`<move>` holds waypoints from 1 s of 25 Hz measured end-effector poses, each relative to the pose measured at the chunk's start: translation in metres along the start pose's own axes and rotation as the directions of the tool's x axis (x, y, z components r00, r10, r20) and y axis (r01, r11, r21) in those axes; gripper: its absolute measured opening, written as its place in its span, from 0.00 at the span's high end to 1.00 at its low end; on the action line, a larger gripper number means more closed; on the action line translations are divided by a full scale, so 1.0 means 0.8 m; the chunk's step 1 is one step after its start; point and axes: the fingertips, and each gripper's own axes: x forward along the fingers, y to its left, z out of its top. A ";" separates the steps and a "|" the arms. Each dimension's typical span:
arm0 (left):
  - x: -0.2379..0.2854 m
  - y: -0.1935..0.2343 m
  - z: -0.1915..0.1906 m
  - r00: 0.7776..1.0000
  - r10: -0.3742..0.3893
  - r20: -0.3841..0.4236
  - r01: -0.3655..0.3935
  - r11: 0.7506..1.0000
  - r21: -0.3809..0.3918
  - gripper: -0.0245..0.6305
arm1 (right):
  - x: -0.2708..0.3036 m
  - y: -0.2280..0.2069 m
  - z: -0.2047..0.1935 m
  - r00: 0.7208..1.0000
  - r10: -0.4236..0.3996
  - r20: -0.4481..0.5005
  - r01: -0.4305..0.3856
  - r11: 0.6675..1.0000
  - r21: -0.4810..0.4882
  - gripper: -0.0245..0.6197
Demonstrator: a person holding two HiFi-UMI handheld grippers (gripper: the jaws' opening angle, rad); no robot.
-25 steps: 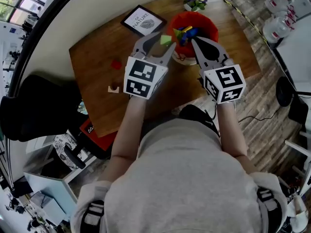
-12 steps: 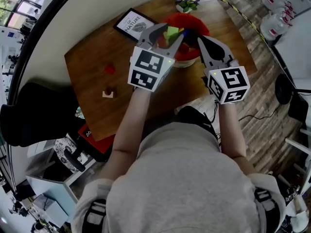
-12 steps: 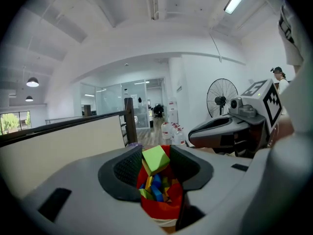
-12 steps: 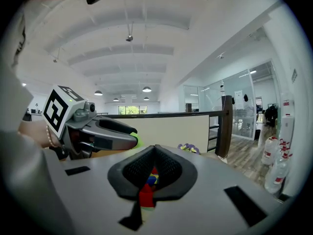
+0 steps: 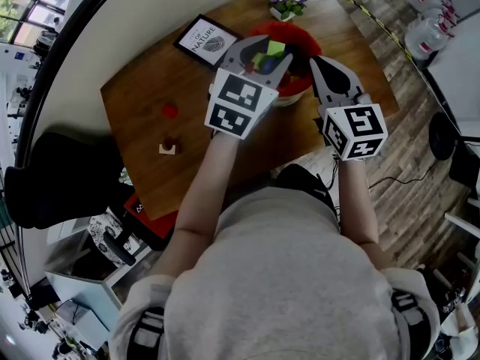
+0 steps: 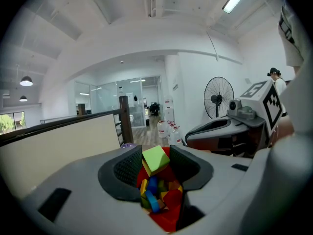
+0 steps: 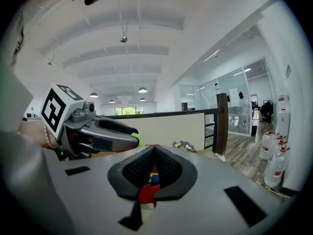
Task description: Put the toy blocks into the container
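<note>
While we hold the left gripper point(image 5: 268, 52) above the red container point(image 5: 298, 34), its jaws clamp a green block point(image 6: 155, 158); our right gripper point(image 5: 315, 61) hangs alongside, jaws together, empty.

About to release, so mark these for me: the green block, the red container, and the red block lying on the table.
green block point(image 6: 155, 159), left gripper view, its top face.
red container point(image 5: 292, 28), head view, far rim.
red block point(image 5: 170, 111), head view, its middle.
</note>
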 end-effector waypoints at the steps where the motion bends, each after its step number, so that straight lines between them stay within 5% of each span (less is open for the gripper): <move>1: 0.001 0.000 -0.001 1.000 -0.001 -0.001 0.001 1.000 -0.001 0.69 | 0.000 -0.001 -0.001 1.000 -0.002 0.001 0.002 1.000 0.002 0.95; 7: 0.003 -0.001 -0.004 1.000 -0.015 -0.006 0.014 1.000 -0.004 0.57 | -0.001 -0.006 -0.001 1.000 -0.023 0.013 0.023 1.000 0.011 0.95; 25: -0.038 0.009 -0.008 0.999 0.050 0.015 -0.050 0.998 -0.031 0.56 | 0.008 0.039 0.009 0.998 0.068 0.017 -0.068 0.997 -0.022 0.95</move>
